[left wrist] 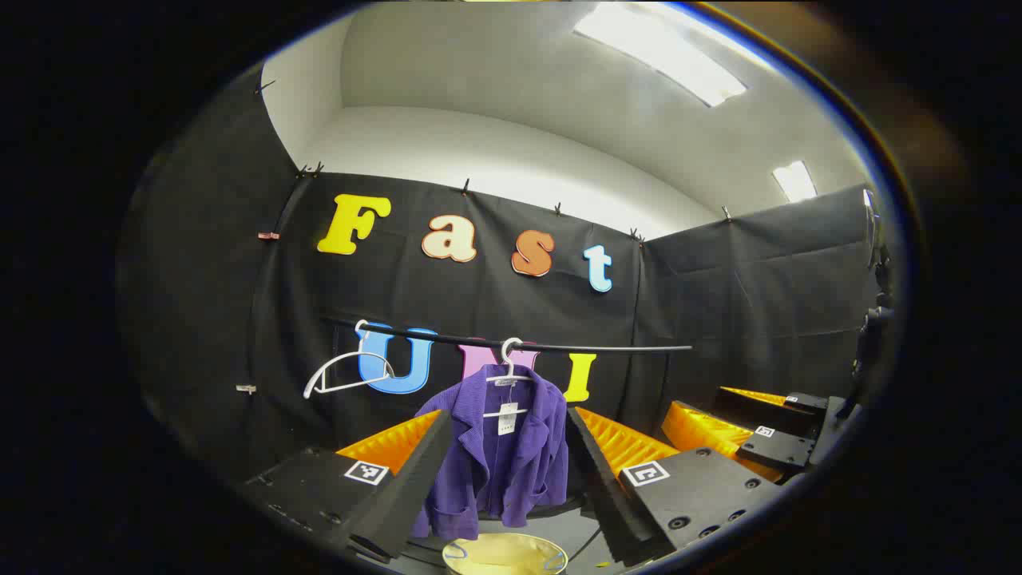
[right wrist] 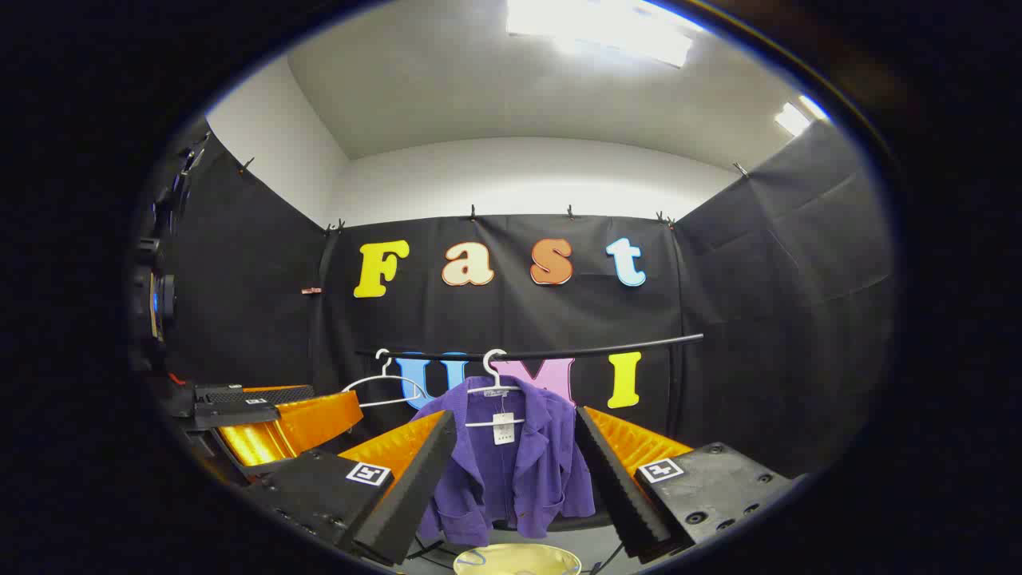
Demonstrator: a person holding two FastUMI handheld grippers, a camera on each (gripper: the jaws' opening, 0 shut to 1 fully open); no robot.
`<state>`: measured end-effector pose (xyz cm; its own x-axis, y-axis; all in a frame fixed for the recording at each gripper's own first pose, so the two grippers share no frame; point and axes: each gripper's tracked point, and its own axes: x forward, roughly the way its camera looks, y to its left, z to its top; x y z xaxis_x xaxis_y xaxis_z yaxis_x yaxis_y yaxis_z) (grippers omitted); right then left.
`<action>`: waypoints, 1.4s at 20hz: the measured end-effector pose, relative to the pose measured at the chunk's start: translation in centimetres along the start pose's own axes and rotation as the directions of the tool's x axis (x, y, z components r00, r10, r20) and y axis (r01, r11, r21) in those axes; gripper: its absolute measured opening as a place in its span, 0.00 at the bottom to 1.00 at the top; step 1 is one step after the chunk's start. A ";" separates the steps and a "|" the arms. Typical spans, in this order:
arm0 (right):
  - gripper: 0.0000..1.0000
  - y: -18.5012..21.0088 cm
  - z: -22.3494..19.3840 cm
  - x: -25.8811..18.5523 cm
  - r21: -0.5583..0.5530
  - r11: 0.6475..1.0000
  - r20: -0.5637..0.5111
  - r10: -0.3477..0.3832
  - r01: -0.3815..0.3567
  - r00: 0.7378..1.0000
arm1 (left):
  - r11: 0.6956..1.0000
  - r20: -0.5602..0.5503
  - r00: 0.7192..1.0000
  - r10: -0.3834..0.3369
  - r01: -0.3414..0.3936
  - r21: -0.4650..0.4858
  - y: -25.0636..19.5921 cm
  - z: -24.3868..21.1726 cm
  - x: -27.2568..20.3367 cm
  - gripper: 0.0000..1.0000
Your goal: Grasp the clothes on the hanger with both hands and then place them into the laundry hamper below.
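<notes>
Two grippers face one purple jacket [left wrist: 499,447], and neither touches it. The jacket hangs on a white hanger [left wrist: 509,375] from a black rail [left wrist: 607,347] that runs across the middle of both frames. Its long axis drops straight down from the hanger hook toward the pale yellow laundry hamper [left wrist: 505,555], whose rim shows at the bottom centre, directly under the hem.

In the left gripper view, the left gripper [left wrist: 511,487] has its fingers spread wide apart with nothing between them, and the jacket sits dead ahead in the gap, well beyond the tips. In the right gripper view, the right gripper [right wrist: 515,487] is likewise spread and empty, with the jacket [right wrist: 511,471] framed ahead in the gap, hanging from its hanger [right wrist: 495,399] above the hamper [right wrist: 517,561]. So the coming move is, in my judgement, a straight reach forward by both hands, each closing on its own side of the cloth. From these frames I cannot say which hand is nearer; the jacket looks much the same size in each.

The views differ at their edges. The left gripper view catches the right gripper off at the lower right of the frame. The right gripper view catches the left gripper [right wrist: 263,419] at the lower left. A second, bare white hanger [left wrist: 343,375] hangs on the rail to the left of the jacket, swung at an angle in the left gripper view and flatter in the right gripper view.
</notes>
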<state>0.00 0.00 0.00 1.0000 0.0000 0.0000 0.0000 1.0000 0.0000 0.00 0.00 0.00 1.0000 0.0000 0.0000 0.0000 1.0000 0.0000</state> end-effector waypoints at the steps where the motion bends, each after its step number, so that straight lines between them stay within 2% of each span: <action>1: 0.99 0.0 0.1 -0.1 0.003 1.000 0.001 0.004 -0.004 1.000 | 1.000 -0.001 1.000 0.004 -0.004 0.002 0.0 -0.1 0.1 0.90; 2: 0.96 0.0 0.2 -0.1 0.005 1.000 0.003 0.007 -0.007 1.000 | 1.000 0.000 1.000 0.006 -0.006 0.002 -0.1 -0.1 0.0 0.90; 4: 0.99 0.0 0.3 -0.1 0.010 1.000 0.003 0.010 -0.010 1.000 | 1.000 0.003 1.000 0.006 -0.006 -0.003 -0.3 0.0 0.1 0.90; 8: 0.96 0.0 0.2 -0.2 0.020 1.000 -0.002 0.011 -0.011 1.000 | 1.000 0.002 1.000 0.009 -0.009 -0.009 -0.6 0.1 0.1 0.90; 16: 0.97 -0.1 0.3 -0.1 0.041 0.999 0.006 -0.004 0.004 1.000 | 1.000 0.001 1.000 0.000 0.000 -0.016 -1.2 0.0 0.3 0.90; 17: 0.93 -0.1 0.3 -0.1 0.038 0.999 0.008 -0.008 0.008 1.000 | 1.000 0.002 1.000 -0.001 0.001 -0.016 -1.3 0.0 0.3 0.90; 18: 0.98 -0.2 0.3 -0.1 0.033 0.999 0.010 -0.013 0.012 1.000 | 1.000 0.001 1.000 -0.003 0.003 -0.017 -1.2 0.0 0.3 0.90; 19: 0.94 -0.2 0.0 0.0 0.032 0.999 0.007 -0.017 0.017 1.000 | 1.000 0.000 1.000 -0.004 0.004 -0.019 -1.1 -0.1 0.3 0.90; 20: 0.98 -0.3 -0.2 0.0 0.033 0.999 0.001 -0.019 0.019 1.000 | 1.000 -0.001 1.000 -0.005 0.005 -0.022 -1.0 0.0 0.3 0.90; 21: 0.94 -0.3 -0.2 -0.1 0.035 0.999 -0.004 -0.021 0.021 1.000 | 1.000 0.000 1.000 -0.007 0.007 -0.025 -1.0 0.0 0.2 0.90; 22: 0.94 -0.3 -0.1 -0.2 0.037 0.999 -0.006 -0.023 0.024 1.000 | 1.000 0.001 1.000 -0.008 0.008 -0.027 -0.8 0.1 0.2 0.90; 24: 1.00 -0.2 0.0 -0.2 0.037 0.999 -0.007 -0.030 0.030 1.000 | 1.000 0.002 1.000 -0.011 0.011 -0.028 -0.7 0.0 0.3 0.90; 28: 0.98 -0.1 0.1 -0.3 0.032 0.999 -0.005 -0.030 0.031 1.000 | 0.999 -0.001 1.000 -0.024 0.024 -0.027 -0.3 -0.1 0.2 0.90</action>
<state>-0.34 -0.12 0.12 0.9995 -0.0305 -0.0053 0.0306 0.9990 0.0319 0.21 -0.34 -0.09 0.9997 -0.0239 -0.0011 0.0239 0.9993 -0.0273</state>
